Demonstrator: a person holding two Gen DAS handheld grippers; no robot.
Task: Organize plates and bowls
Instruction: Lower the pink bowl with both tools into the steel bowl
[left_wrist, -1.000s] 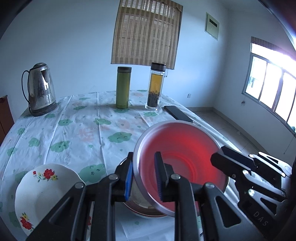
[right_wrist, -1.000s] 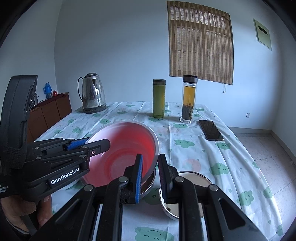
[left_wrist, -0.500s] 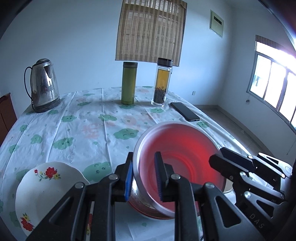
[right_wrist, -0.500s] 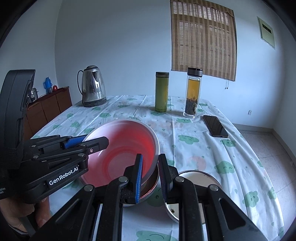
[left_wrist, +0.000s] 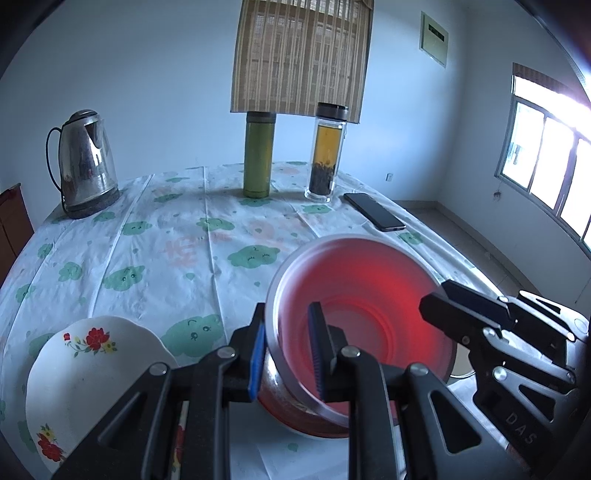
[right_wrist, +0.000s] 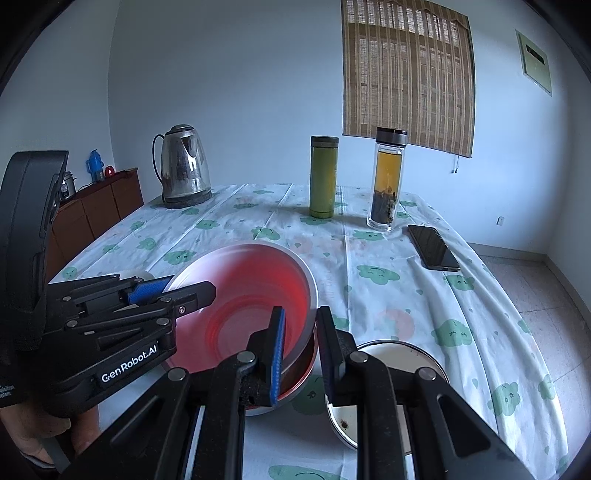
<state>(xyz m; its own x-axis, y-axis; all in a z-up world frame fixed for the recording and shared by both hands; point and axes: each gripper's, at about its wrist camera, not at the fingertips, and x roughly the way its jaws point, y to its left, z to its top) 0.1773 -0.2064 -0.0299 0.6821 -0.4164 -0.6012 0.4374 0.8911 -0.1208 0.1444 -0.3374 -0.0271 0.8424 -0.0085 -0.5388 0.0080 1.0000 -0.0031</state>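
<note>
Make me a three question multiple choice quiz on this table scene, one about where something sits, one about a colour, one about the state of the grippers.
1. The phone lies:
A) beside the kettle
B) near the tea bottle
C) inside a bowl

2. The held bowl's inside is:
A) red
B) green
C) black

3. Both grippers are:
A) wide open, empty
B) clamped on the bowl's rim
C) holding bottles

Answers:
1 B, it lies just right of the tea bottle.
2 A, red in both views.
3 B, the left gripper and right gripper pinch opposite rims.
</note>
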